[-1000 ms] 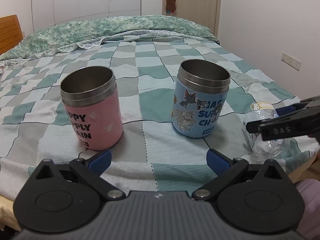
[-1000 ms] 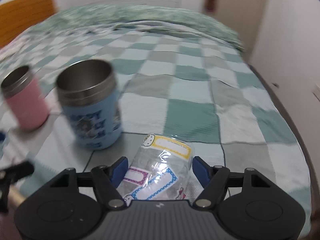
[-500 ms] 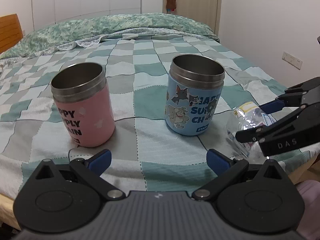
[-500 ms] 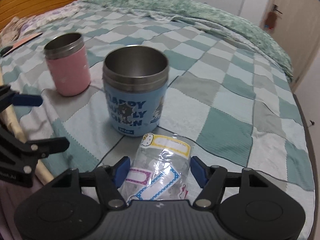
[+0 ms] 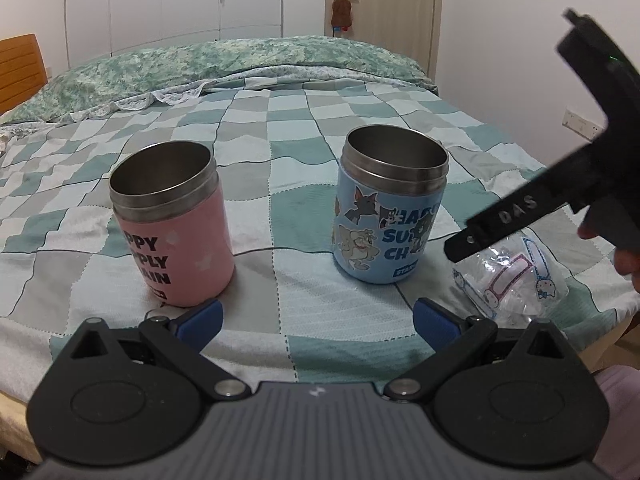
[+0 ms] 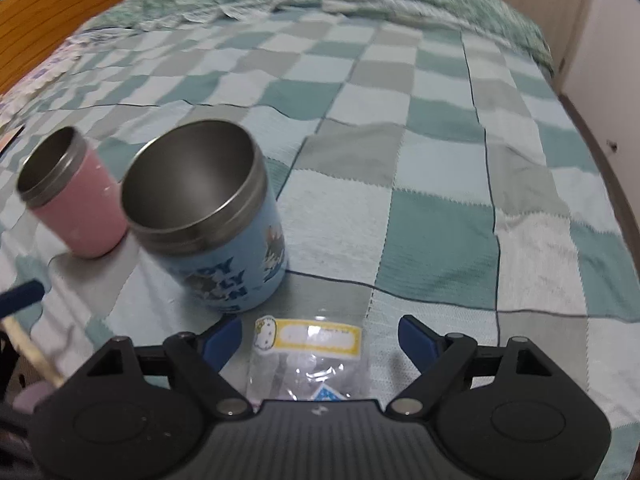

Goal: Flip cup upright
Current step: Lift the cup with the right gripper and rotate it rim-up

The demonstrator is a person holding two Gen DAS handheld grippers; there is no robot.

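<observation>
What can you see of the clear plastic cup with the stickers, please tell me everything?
The clear cup looks like thin, see-through plastic with cartoon label stickers: a yellow-framed one with a white cat face, and pink and blue ones. It rests on the checked blanket near the bed's edge, right of the blue cup, apart from it. Which way it faces is unclear. The right tongs stand open around it, pads not touching.

Pink steel-lined cup [image 5: 176,232] upright on checked teal-and-grey bedspread [image 5: 280,128], black lettering on its side. Blue cartoon-print cup [image 5: 390,216] upright to its right, apart from it. Both open-mouthed, inside bare metal. Green floral quilt [image 5: 240,60] bunched at far end of bed. Wooden headboard [image 5: 20,60] at left. White wardrobe doors [image 5: 160,0] behind. Brown item [image 5: 341,12] hangs from door handle. Wall socket [image 5: 580,123] at right.
</observation>
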